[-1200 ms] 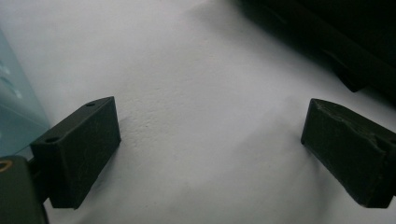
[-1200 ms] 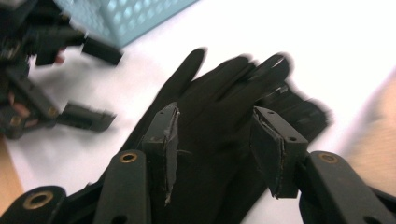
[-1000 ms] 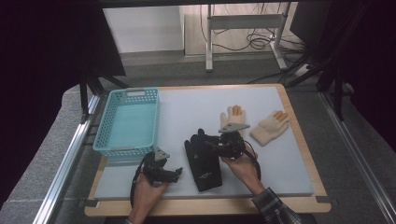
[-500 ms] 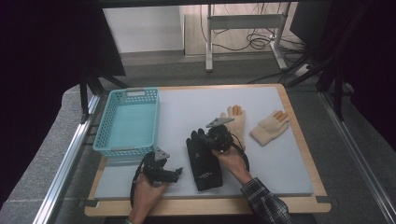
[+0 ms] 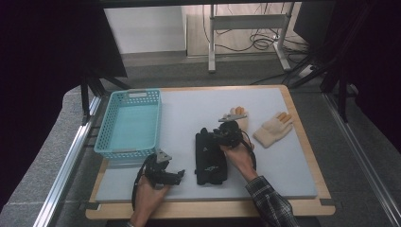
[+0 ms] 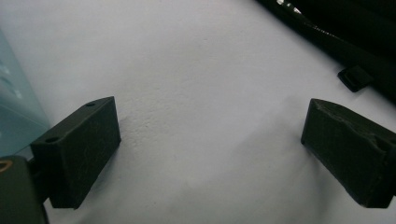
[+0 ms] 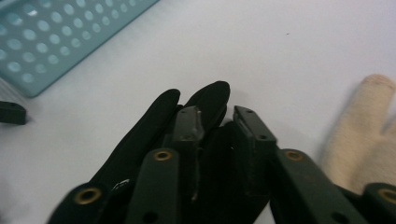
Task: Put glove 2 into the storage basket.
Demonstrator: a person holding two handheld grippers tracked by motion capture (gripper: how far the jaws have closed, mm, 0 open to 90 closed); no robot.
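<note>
Closing on the fingers of the black glove (image 5: 211, 158), the right hand-held gripper (image 5: 229, 133) now sits at the glove's twelve o'clock end, having slid across from the cream glove (image 5: 240, 118) side, where it hovered a second ago. In the right gripper view its jaws stand close together with black glove fabric (image 7: 196, 121) pinched between them, so I judge the grip as made or all but made; a narrow gap between the jaw tips remains, filled by cloth. The black glove lies flat near the worktop (image 5: 189, 109) centre, towards six o'clock, its cuff pointing at the person. The left hand-held gripper (image 5: 176, 175) rests at the glove's nine o'clock, near the front edge, and has not shifted over that second; in the left gripper view its jaws stand wide apart over bare worktop (image 6: 201, 93), holding nothing, with a dark strip of the glove (image 6: 336, 42) at the upper right. The blue basket (image 5: 128, 124) stands empty at about ten o'clock from the black glove, well apart from it. A second cream glove (image 5: 273, 128) lies at two o'clock, beside the first. The move suggests the black glove is the one chosen for picking up, probably to go to the basket; the lift has not yet started, as the glove lies flat on the surface.
</note>
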